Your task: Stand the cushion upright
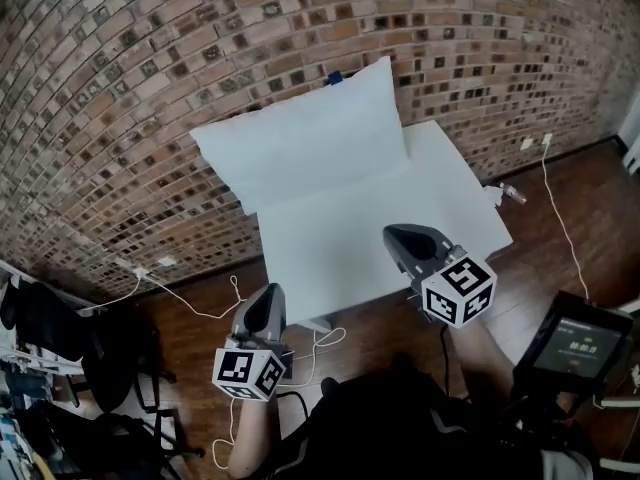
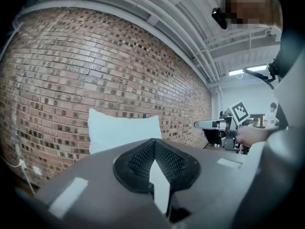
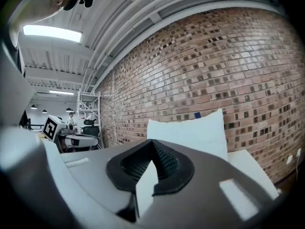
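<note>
The white cushion (image 1: pixel 300 143) stands upright at the back of the white table (image 1: pixel 450 183) and leans on the brick wall. It also shows in the left gripper view as the cushion (image 2: pixel 124 130) and in the right gripper view as the cushion (image 3: pixel 190 130). My left gripper (image 1: pixel 269 294) hangs over the floor in front of the table, shut and empty. My right gripper (image 1: pixel 396 235) is over the table's front edge, also shut with nothing in it. Both point toward the cushion, well short of it. The jaws meet with no gap at the left gripper (image 2: pixel 153 146) and the right gripper (image 3: pixel 153 146).
White cables (image 1: pixel 205 308) trail across the wooden floor left of the table, and another cable (image 1: pixel 556 203) runs at the right. A screen on a stand (image 1: pixel 577 348) is near my right side. Dark bags and a chair (image 1: pixel 70 343) fill the left. A small object (image 1: pixel 508 194) lies at the table's right edge.
</note>
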